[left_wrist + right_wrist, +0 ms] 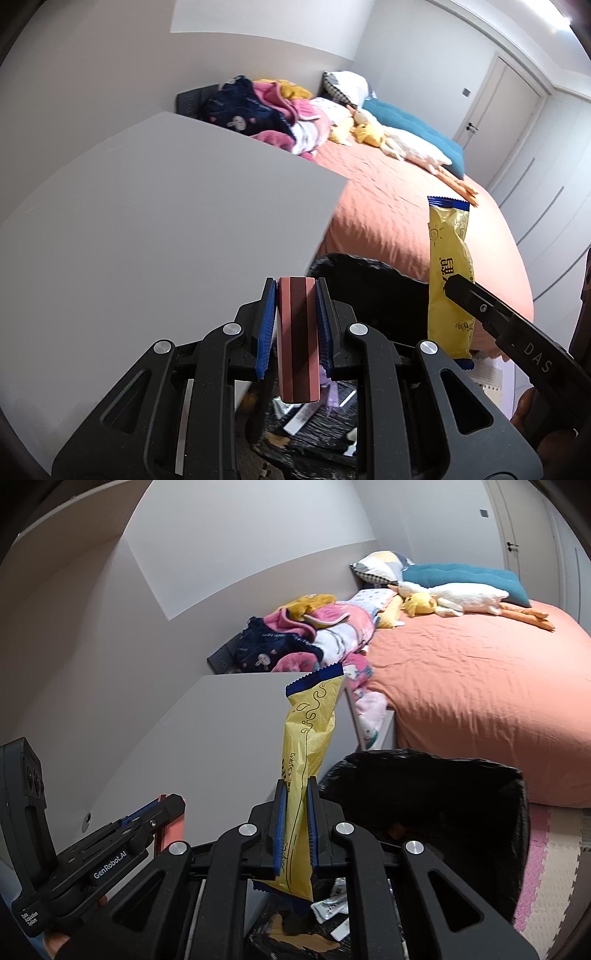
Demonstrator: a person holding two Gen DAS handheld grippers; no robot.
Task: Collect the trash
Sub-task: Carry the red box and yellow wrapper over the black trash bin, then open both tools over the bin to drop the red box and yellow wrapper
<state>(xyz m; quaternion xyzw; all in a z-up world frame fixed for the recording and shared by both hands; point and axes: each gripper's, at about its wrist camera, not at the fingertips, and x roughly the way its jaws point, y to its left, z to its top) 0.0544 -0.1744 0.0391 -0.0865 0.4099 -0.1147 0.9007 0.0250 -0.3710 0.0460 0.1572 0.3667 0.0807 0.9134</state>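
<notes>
Clamped in each hand-held gripper: pink box [297, 339] left [295, 332], yellow wrapper [306, 738] right [295, 827].

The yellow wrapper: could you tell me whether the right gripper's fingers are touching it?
Touching. The right wrist view shows both blue fingers pressed against the yellow wrapper.

Even, soft daylight; bright glare at upper right corner of left wrist view. Strong fisheye bending, dark vignette at all corners. Bed [480, 686] sharp; near table [147, 229] edge slightly blurred. Trash bin [443, 805] interior underexposed.
</notes>
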